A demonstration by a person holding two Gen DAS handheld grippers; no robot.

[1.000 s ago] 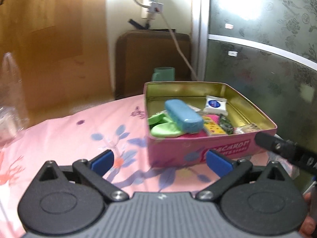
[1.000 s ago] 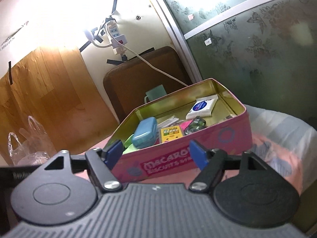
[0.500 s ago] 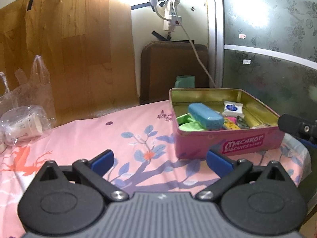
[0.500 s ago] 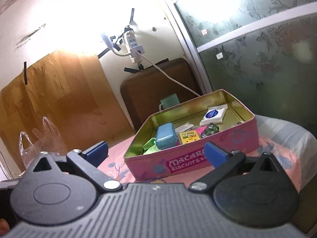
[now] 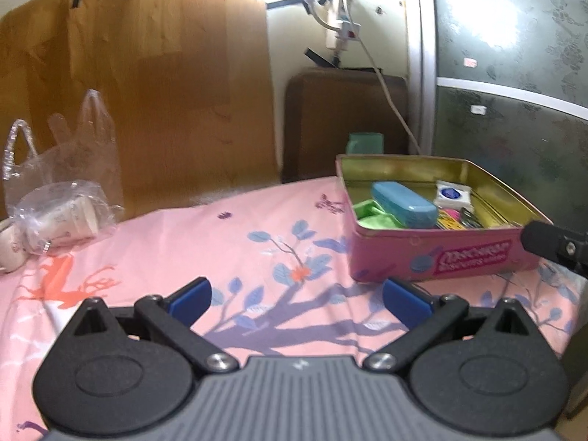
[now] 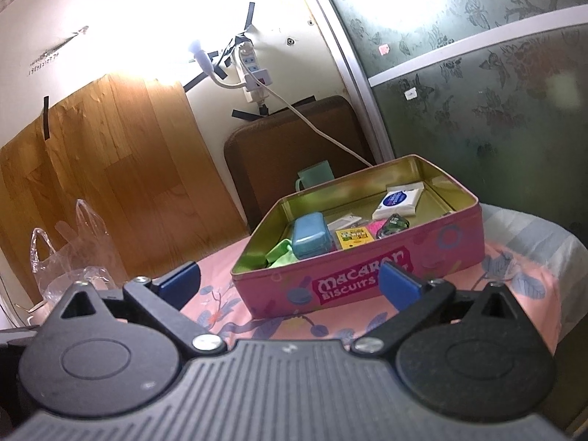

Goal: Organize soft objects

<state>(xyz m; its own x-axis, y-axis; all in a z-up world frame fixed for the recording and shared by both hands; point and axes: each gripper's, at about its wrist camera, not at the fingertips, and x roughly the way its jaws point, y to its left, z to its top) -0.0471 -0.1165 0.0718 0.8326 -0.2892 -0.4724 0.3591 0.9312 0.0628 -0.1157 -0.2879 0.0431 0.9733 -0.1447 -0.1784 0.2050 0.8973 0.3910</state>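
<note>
A pink biscuit tin [image 5: 433, 257] stands open on the pink flowered cloth [image 5: 220, 257]; it also shows in the right wrist view [image 6: 367, 275]. Inside lie a blue case [image 5: 402, 204], a green soft piece [image 5: 371, 217], a white tissue pack [image 5: 452, 194] and small colourful items [image 6: 352, 237]. My left gripper [image 5: 297, 299] is open and empty, well back from the tin to its left. My right gripper [image 6: 290, 281] is open and empty in front of the tin. The right gripper's tip [image 5: 555, 244] shows at the right edge of the left wrist view.
A clear plastic bag with paper cups [image 5: 62, 213] lies at the back left. A green mug [image 5: 365, 143] stands behind the tin by a brown chair back [image 5: 345, 121]. A power strip and cable [image 6: 257, 77] hang on the wall. The table edge drops away right of the tin.
Both grippers have pulled back and up from the tin, so it looks smaller and farther. The left view has swung left, bringing the plastic bag into sight. Both stay open.
</note>
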